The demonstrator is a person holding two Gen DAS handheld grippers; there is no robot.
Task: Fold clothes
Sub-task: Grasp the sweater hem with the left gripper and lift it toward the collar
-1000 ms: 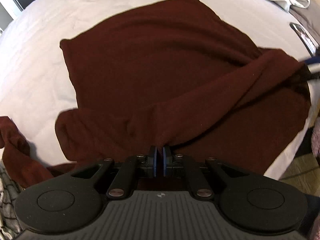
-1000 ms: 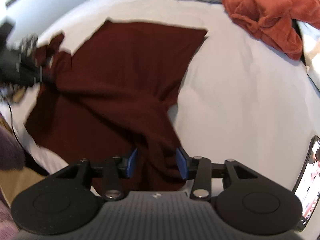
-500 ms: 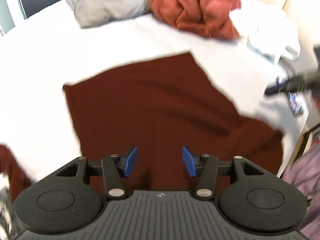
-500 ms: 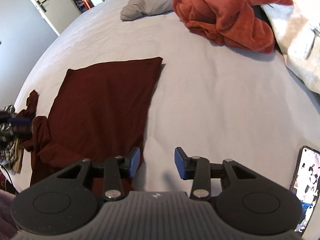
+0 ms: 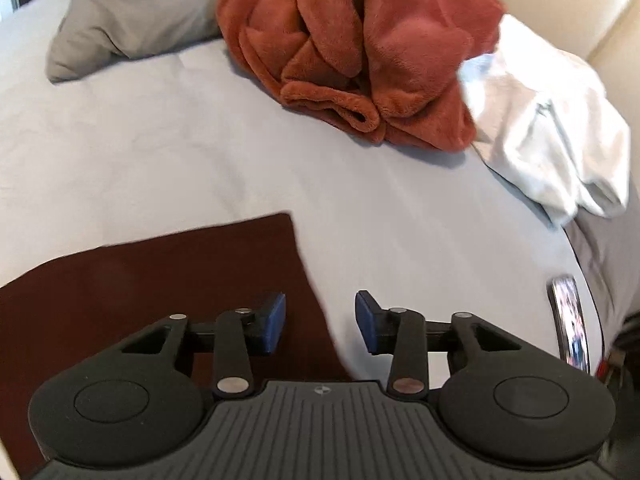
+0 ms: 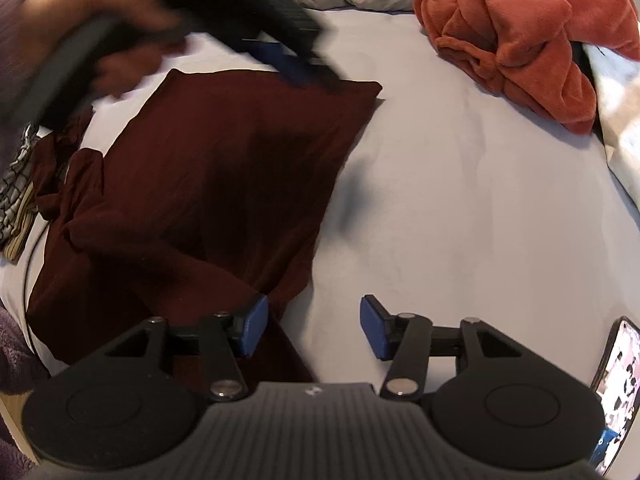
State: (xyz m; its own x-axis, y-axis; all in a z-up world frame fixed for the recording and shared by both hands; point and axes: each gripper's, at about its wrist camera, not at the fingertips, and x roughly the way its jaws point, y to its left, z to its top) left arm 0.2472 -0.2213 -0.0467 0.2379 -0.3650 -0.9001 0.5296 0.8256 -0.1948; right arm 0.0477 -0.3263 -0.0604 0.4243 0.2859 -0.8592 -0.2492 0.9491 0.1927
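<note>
A dark maroon garment (image 5: 140, 280) lies flat on the white bed sheet (image 5: 400, 220). My left gripper (image 5: 320, 322) hovers over its far right corner with its jaws closing; only the cloth's edge and bare sheet lie below them, nothing is gripped. The right wrist view shows the garment (image 6: 224, 184) spread at left, rumpled along its near left side. There my right gripper (image 6: 314, 330) hangs at the near right edge with jaws opening and nothing between them. The left gripper (image 6: 296, 68) appears blurred over the far corner, held by a hand (image 6: 120, 12).
An orange fleece blanket (image 5: 360, 40) and a grey pillow (image 5: 132, 12) lie at the back of the bed, with a white garment (image 5: 540, 128) to the right. A phone (image 6: 620, 364) rests near the bed's right edge. Striped fabric (image 6: 16, 200) lies at the left.
My left gripper let go of the maroon cloth, opened, and swept to the garment's far right corner. My right gripper released the cloth too, and the garment now lies flatter.
</note>
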